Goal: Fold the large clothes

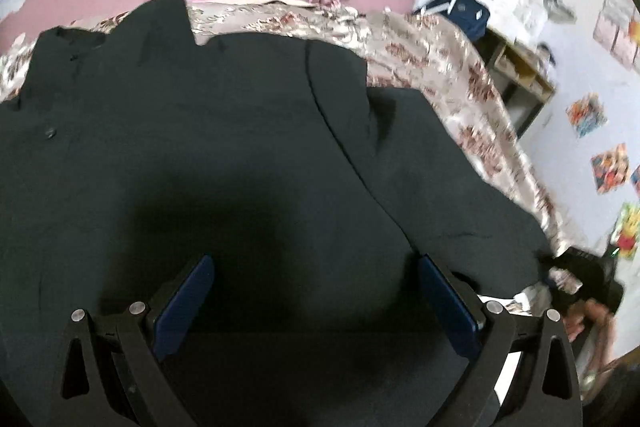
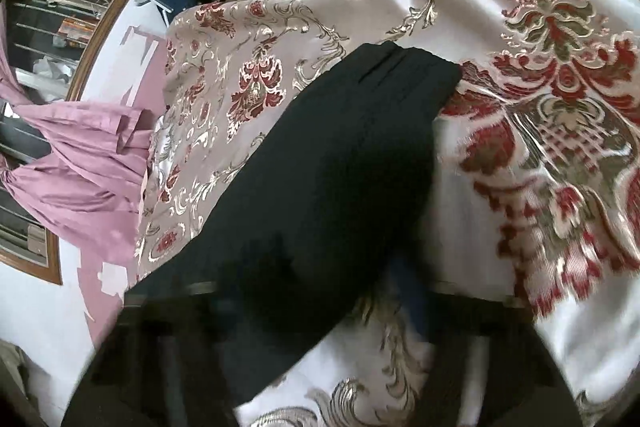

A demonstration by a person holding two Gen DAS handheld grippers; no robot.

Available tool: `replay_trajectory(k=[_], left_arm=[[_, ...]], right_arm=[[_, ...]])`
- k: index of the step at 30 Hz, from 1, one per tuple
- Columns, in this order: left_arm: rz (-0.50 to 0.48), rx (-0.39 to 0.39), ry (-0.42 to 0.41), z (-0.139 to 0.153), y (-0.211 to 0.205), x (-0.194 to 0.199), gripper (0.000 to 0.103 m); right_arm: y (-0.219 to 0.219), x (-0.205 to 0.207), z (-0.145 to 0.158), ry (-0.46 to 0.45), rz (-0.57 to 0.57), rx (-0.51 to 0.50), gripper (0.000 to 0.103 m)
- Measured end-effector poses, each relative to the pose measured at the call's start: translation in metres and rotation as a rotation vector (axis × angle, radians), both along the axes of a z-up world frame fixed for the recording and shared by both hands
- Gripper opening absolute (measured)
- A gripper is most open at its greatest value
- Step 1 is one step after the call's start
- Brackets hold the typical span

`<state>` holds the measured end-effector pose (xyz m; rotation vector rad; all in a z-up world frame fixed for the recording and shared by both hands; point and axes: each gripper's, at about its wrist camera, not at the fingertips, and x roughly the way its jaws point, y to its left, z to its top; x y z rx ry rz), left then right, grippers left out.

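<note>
Two views, left hand-held gripper [image 1: 316, 291] agape over black garment [image 1: 240, 147], right hand-held gripper's grip unclear (blurred).

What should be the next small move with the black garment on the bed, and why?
Probably lower the left gripper onto the black garment and close it on the cloth. Its jaws stand open just above the fabric with nothing between them. The garment lies spread on the floral bedspread, not yet folded.
</note>
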<state>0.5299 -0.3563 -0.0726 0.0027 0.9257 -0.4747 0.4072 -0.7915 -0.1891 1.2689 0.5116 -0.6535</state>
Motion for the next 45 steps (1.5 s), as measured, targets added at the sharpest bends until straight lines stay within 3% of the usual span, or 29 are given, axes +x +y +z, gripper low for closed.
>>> replay_trajectory(k=[2, 4, 6, 10, 13, 16, 19, 25, 28, 32, 36, 39, 43, 45], left_arm=[[-0.003, 0.047, 0.000, -0.006, -0.008, 0.001, 0.102], [-0.006, 0.039, 0.000, -0.008, -0.006, 0.001, 0.102], [-0.008, 0.008, 0.026, -0.008, 0.000, 0.005, 0.102], [-0.022, -0.038, 0.052, -0.002, 0.009, 0.005, 0.101], [-0.016, -0.154, 0.067, 0.014, 0.036, 0.000, 0.100], [0.004, -0.233, 0.041, 0.038, 0.078, -0.008, 0.100], [0.035, -0.250, 0.016, 0.058, 0.126, -0.016, 0.100], [0.122, -0.288, -0.003, 0.090, 0.228, -0.027, 0.100], [0.165, -0.337, -0.009, 0.097, 0.282, -0.037, 0.100], [0.235, -0.422, -0.012, 0.091, 0.342, -0.045, 0.100], [0.266, -0.501, 0.009, 0.072, 0.369, -0.050, 0.101], [0.285, -0.529, 0.059, 0.047, 0.379, -0.048, 0.101], [0.284, -0.565, 0.147, 0.016, 0.380, -0.041, 0.101], [0.265, -0.563, 0.167, 0.006, 0.373, -0.038, 0.101]], right_arm=[[-0.001, -0.005, -0.003, -0.013, -0.014, 0.021, 0.014], [-0.004, 0.001, 0.003, -0.033, 0.008, -0.013, 0.008], [0.002, -0.006, 0.023, -0.016, 0.049, -0.110, 0.006], [0.017, 0.008, 0.096, -0.006, 0.122, -0.357, 0.006], [0.036, 0.020, 0.161, -0.025, 0.176, -0.545, 0.006], [0.076, 0.031, 0.229, -0.072, 0.261, -0.766, 0.006], [0.133, 0.041, 0.282, -0.145, 0.372, -0.925, 0.006], [0.252, 0.075, 0.335, -0.245, 0.621, -1.068, 0.006], [0.309, 0.085, 0.338, -0.259, 0.731, -1.105, 0.006], [0.382, 0.102, 0.314, -0.187, 0.912, -1.165, 0.006], [0.448, 0.104, 0.261, -0.096, 1.091, -1.216, 0.006], [0.477, 0.106, 0.213, -0.007, 1.210, -1.195, 0.006], [0.491, 0.103, 0.151, 0.124, 1.392, -1.085, 0.017], [0.495, 0.094, 0.138, 0.146, 1.430, -1.073, 0.031]])
